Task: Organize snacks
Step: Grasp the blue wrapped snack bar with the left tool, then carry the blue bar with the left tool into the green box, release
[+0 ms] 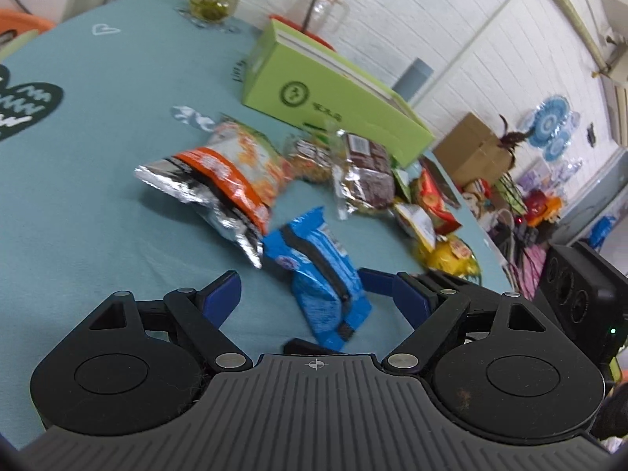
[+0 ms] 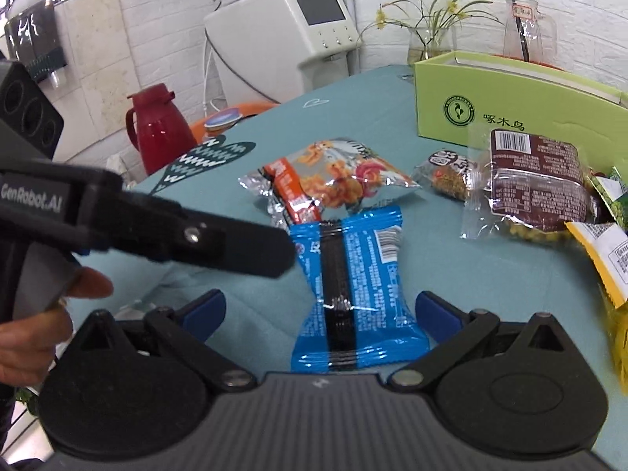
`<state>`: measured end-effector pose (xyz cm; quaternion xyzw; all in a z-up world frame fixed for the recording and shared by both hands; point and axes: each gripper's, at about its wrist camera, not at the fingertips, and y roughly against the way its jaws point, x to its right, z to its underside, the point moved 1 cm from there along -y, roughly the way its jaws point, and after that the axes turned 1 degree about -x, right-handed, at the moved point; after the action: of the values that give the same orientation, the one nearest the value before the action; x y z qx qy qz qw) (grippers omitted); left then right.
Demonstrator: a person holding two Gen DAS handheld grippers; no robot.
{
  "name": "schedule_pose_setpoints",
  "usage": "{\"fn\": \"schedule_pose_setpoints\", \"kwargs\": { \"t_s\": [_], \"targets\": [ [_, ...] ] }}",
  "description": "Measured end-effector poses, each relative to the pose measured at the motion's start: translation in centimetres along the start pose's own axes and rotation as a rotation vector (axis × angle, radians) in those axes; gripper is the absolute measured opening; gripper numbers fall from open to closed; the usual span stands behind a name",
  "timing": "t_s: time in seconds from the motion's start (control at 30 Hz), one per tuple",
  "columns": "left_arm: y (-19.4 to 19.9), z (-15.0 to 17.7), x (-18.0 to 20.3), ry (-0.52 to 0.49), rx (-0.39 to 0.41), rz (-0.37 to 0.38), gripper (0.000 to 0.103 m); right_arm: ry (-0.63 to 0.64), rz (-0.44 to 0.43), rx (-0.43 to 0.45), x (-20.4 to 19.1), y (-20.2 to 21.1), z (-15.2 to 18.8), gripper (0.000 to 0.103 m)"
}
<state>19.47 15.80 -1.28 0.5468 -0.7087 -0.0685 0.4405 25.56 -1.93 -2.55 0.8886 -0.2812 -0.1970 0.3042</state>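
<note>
A blue snack packet (image 1: 320, 271) (image 2: 353, 290) lies on the teal table between the open jaws of both grippers. My left gripper (image 1: 310, 286) is open around its near end. My right gripper (image 2: 320, 306) is open, fingers on either side of the packet's lower half. The left gripper's finger (image 2: 219, 245) reaches in from the left and touches the packet's upper left corner. An orange and silver snack bag (image 1: 223, 180) (image 2: 329, 180) lies just beyond. A green open box (image 1: 325, 90) (image 2: 522, 98) stands at the back.
A brown packet (image 1: 367, 172) (image 2: 537, 184), a small round snack (image 2: 447, 174), yellow packets (image 1: 447, 251) (image 2: 612, 259) and a red one (image 1: 435, 200) lie right. A plant vase (image 1: 214, 0), glass jug (image 2: 528, 31), red thermos (image 2: 161, 129) and water dispenser (image 2: 286, 39) stand behind.
</note>
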Motion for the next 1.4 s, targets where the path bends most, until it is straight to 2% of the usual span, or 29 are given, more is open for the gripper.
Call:
{"fn": "schedule_pose_setpoints", "kwargs": {
  "t_s": [0.1, 0.17, 0.27, 0.37, 0.5, 0.57, 0.7, 0.8, 0.9, 0.93, 0.97, 1.0, 1.07, 1.2, 1.3, 1.4],
  "targets": [
    [-1.2, -0.2, 0.8, -0.013, -0.026, 0.016, 0.071, 0.003, 0.001, -0.003, -0.2, -0.4, -0.1, 0.102],
    [-1.9, -0.2, 1.1, -0.010, -0.053, 0.046, 0.065, -0.001, -0.013, 0.000, -0.5, -0.2, 0.2, 0.102],
    [-2.7, -0.1, 1.4, -0.004, -0.087, 0.102, 0.063, 0.004, -0.022, 0.010, -0.8, 0.4, 0.9, 0.102],
    [-2.9, 0.5, 2.3, -0.052, -0.102, 0.092, 0.059, -0.011, -0.007, 0.018, -1.1, 1.4, 1.8, 0.102],
    [-2.6, 2.0, 3.5, -0.092, -0.136, 0.099, 0.060, -0.031, -0.005, 0.029, -1.5, 3.1, 3.2, 0.102],
    [-2.4, 2.1, 3.9, -0.104, -0.144, 0.078, 0.059, -0.039, 0.016, 0.040, -1.3, 3.7, 3.7, 0.102],
    [-1.9, 0.5, 3.8, -0.107, -0.063, 0.004, 0.067, -0.077, 0.100, 0.076, -0.3, 4.2, 3.2, 0.102],
    [-2.7, 0.2, 3.4, -0.082, -0.092, 0.001, 0.065, -0.062, 0.102, 0.080, -0.3, 3.7, 2.8, 0.102],
    [-3.7, 1.1, 3.3, -0.083, -0.136, -0.009, 0.054, -0.037, 0.109, 0.054, -0.3, 3.0, 3.2, 0.101],
    [-3.7, 1.4, 3.4, -0.099, -0.119, -0.012, 0.051, -0.021, 0.117, 0.051, -0.5, 2.7, 3.5, 0.099],
    [-3.8, 1.6, 3.6, -0.117, -0.118, -0.020, 0.028, 0.004, 0.130, 0.053, -0.9, 2.8, 3.6, 0.092],
    [-4.0, 1.8, 3.8, -0.131, -0.134, -0.022, 0.019, 0.036, 0.136, 0.061, -1.4, 3.1, 3.6, 0.065],
    [-4.1, 1.7, 4.1, -0.142, -0.130, -0.034, 0.018, 0.020, 0.138, 0.050, -1.2, 3.3, 3.2, 0.064],
    [-3.7, 0.1, 5.1, -0.150, -0.100, -0.016, 0.016, -0.021, 0.127, 0.094, 0.0, 4.4, 1.6, 0.064],
    [-3.9, -3.4, 6.0, -0.165, -0.055, 0.014, 0.016, 0.024, 0.167, 0.146, 0.9, 4.8, -1.4, 0.065],
    [-4.7, -8.2, 7.0, -0.190, 0.002, 0.021, 0.016, 0.084, 0.206, 0.200, 2.3, 4.3, -5.8, 0.065]
  ]
}}
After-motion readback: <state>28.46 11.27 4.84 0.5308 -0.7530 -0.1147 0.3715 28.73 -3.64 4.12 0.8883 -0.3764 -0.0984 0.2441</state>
